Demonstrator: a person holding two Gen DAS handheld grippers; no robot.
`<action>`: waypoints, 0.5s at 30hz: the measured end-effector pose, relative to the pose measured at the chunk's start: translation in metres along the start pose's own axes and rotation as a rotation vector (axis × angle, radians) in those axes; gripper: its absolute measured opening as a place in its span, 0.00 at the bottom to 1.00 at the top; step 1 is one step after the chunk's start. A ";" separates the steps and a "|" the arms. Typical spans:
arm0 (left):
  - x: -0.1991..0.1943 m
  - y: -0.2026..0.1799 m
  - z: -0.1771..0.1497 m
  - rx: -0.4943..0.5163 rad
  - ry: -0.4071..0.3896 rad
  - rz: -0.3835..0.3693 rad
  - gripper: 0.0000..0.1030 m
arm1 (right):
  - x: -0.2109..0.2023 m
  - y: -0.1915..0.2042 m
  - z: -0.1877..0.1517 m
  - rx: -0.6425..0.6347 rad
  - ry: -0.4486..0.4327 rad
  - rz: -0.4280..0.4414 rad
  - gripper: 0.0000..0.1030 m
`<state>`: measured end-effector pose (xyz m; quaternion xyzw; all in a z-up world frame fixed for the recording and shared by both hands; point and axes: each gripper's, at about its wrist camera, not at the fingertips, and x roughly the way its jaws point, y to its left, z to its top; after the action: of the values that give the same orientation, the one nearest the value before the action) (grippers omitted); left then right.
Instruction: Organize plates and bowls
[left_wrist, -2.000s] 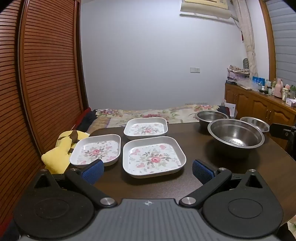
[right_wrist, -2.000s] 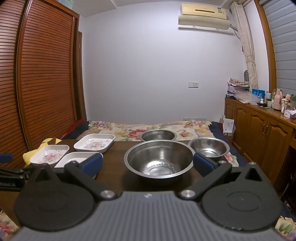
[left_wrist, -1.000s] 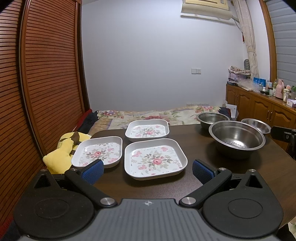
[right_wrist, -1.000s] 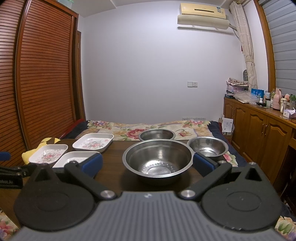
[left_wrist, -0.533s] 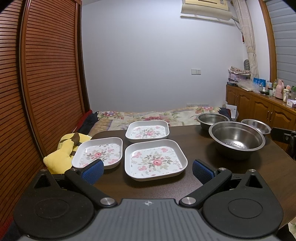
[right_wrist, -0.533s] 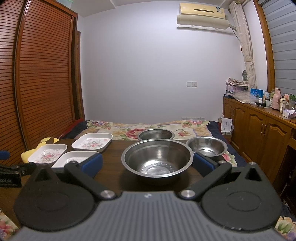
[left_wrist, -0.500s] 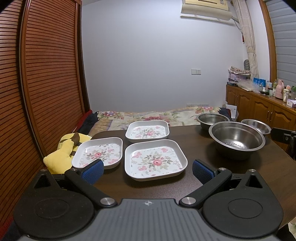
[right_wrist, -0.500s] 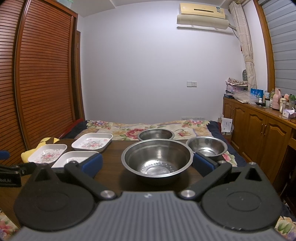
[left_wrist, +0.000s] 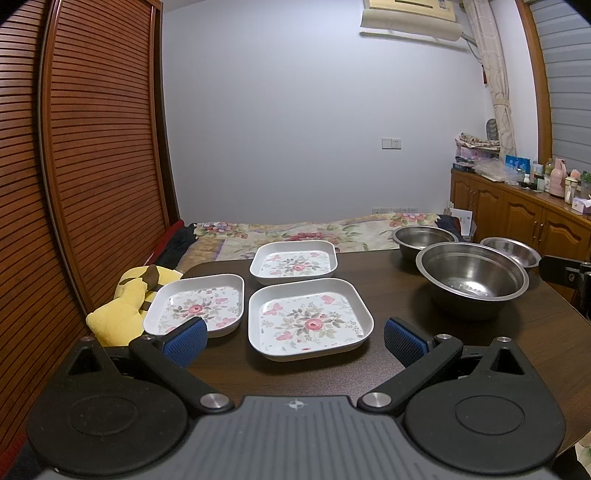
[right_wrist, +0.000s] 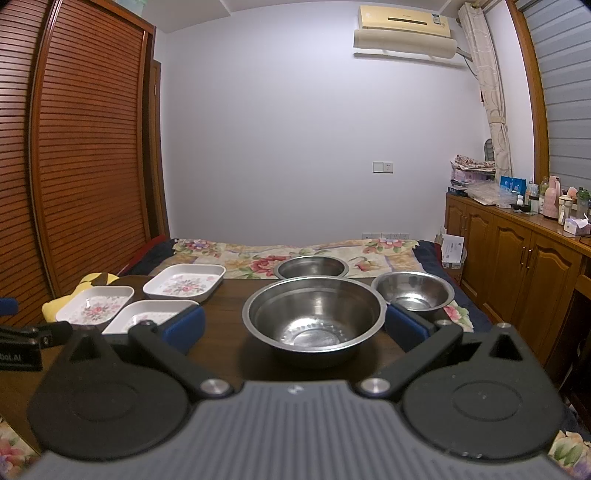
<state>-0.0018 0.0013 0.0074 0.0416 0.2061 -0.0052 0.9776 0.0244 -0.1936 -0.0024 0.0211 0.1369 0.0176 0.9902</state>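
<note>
Three flowered plates (left_wrist: 309, 321) left of the big steel bowl (right_wrist: 314, 314) on the table (left_wrist: 535, 328) — likely light, stiff, slick, best pinched at a raised rim — with left gripper (left_wrist: 293, 339) and right gripper (right_wrist: 294, 326) both wide, empty.

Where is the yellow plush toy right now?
The yellow plush toy sits off the table's left edge, beside the leftmost plate and against the slatted wardrobe; the right wrist view shows it far left.
</note>
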 end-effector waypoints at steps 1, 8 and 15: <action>0.000 0.000 0.000 0.000 0.000 0.000 1.00 | 0.000 0.000 0.000 -0.001 0.000 0.000 1.00; 0.000 0.000 0.000 0.000 -0.001 0.000 1.00 | 0.000 0.000 -0.001 -0.001 0.002 0.000 1.00; 0.000 0.000 0.000 0.001 -0.001 0.000 1.00 | -0.001 0.001 -0.001 0.000 0.002 0.000 1.00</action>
<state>-0.0021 0.0012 0.0077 0.0419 0.2055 -0.0051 0.9777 0.0236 -0.1931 -0.0030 0.0212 0.1377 0.0178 0.9901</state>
